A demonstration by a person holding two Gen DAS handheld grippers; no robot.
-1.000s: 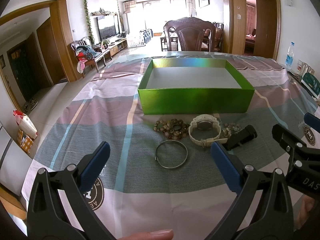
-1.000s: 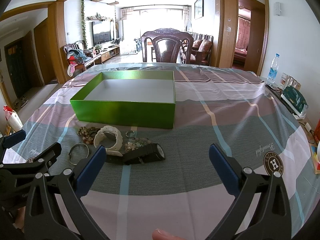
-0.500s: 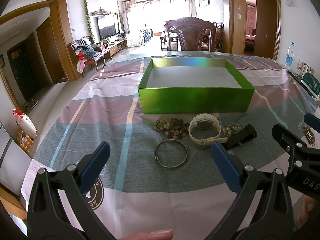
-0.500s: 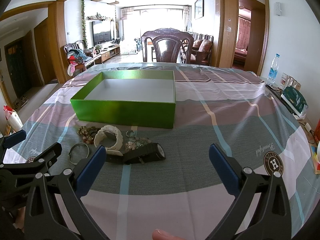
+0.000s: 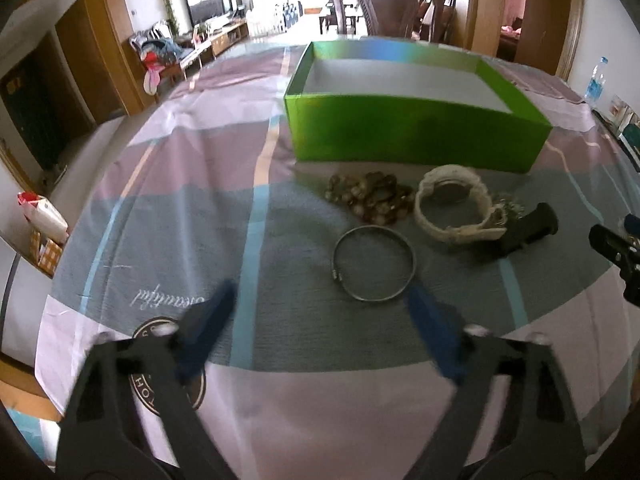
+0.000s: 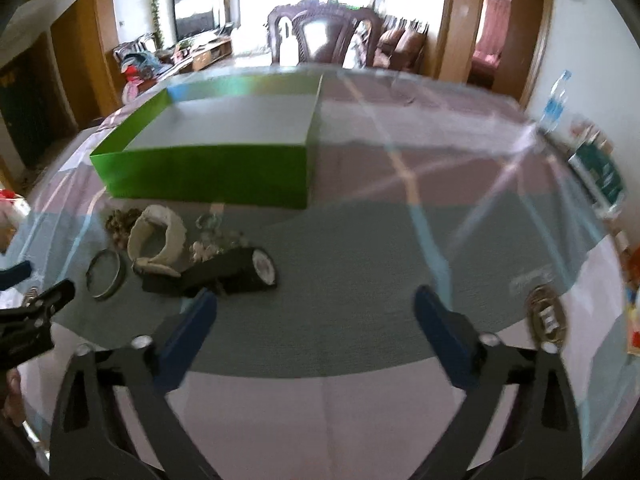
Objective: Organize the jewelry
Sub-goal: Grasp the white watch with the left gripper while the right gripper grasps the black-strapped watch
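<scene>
Before the green box (image 5: 416,136) lie bangle (image 5: 374,264), beads, two watches. Left gripper (image 5: 320,312) and right gripper (image 6: 312,312), empty, have just been narrowing. The bangle looks stiff, light, slippery: pinch its rim.

Both wrist views tilt down at table (near), sharing green box (image 5: 416,136).

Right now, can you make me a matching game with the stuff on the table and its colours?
Things:
1. box
2. bangle
3. round-strap watch
4. flat-lying watch

Colours:
A. black
B. green
C. silver
D. cream white

Pairs: 1-B, 2-C, 3-D, 4-A
</scene>
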